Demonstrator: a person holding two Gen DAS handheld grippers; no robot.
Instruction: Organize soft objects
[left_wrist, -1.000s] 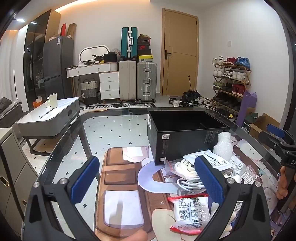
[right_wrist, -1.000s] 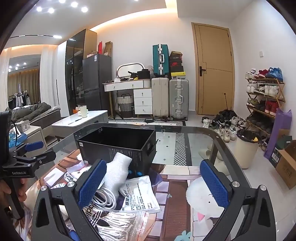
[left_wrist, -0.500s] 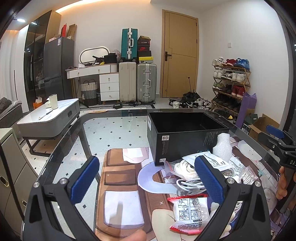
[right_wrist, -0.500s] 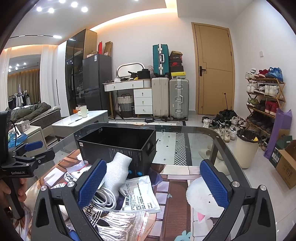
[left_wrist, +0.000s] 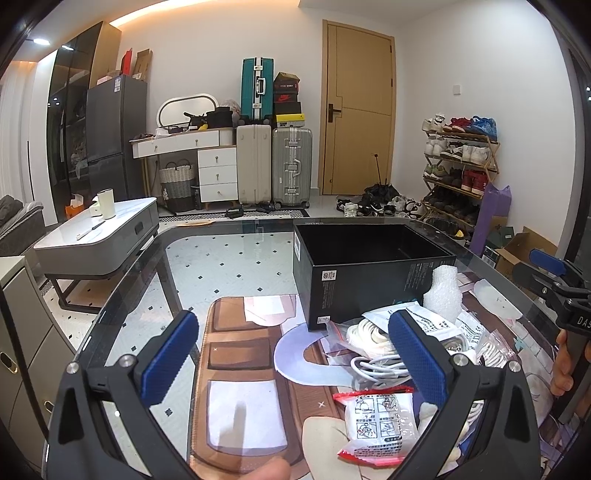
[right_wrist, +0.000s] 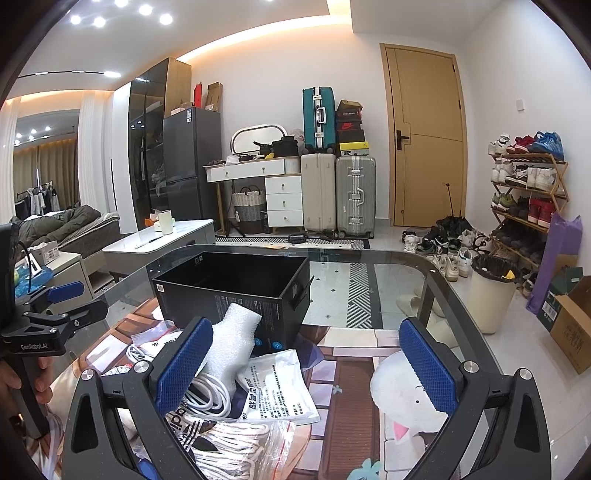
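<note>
A glass table (left_wrist: 125, 295) carries a printed mat (left_wrist: 236, 354), and on that stand an open black box (left_wrist: 369, 273) and — just in front of it — a heap of white foam (left_wrist: 441, 291), coiled white cable (left_wrist: 373, 343) and plastic packets (right_wrist: 277, 391).

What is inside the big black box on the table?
The black box is open on top, and the inner walls in view look bare and dark. No item pokes above its rim. Its floor is hidden by the near wall, so something flat could still lie there.
</note>
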